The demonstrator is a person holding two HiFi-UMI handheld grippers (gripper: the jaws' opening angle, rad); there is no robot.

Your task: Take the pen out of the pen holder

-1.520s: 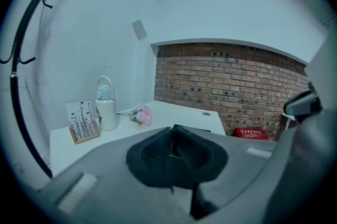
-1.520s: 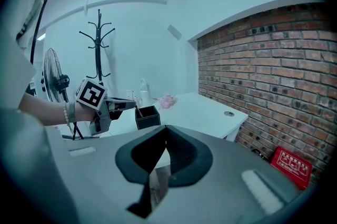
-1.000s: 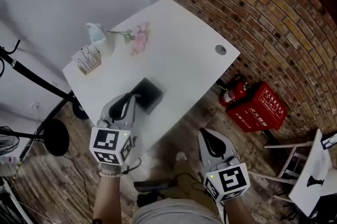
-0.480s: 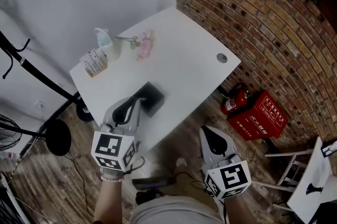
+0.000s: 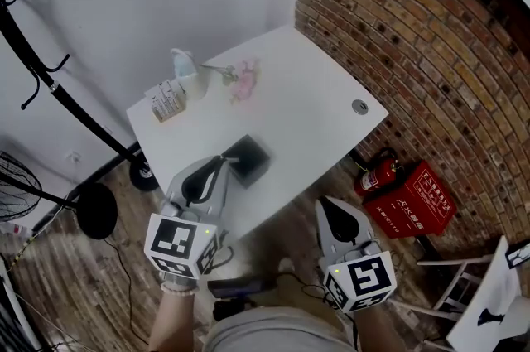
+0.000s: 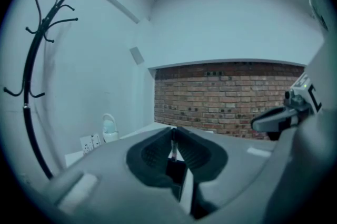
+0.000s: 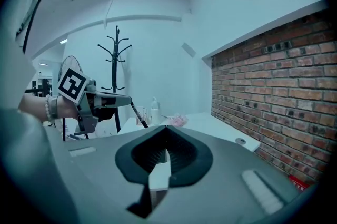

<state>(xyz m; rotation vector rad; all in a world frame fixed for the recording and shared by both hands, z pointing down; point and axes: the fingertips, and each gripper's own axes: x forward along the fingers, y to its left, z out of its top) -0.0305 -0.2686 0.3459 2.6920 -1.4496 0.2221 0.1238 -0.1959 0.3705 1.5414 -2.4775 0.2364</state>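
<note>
One pen (image 7: 137, 113) in left tool (image 5: 222, 163), over table's (image 5: 315, 94) near edge

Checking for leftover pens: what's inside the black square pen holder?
The black square pen holder shows only dark interior, nothing sticking out. Its depths are unreadable; the left gripper covers its left corner.

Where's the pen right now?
In the right gripper view the pen hangs slanted from the left gripper's shut tip, by the black pen holder at the white table's near edge.
</note>
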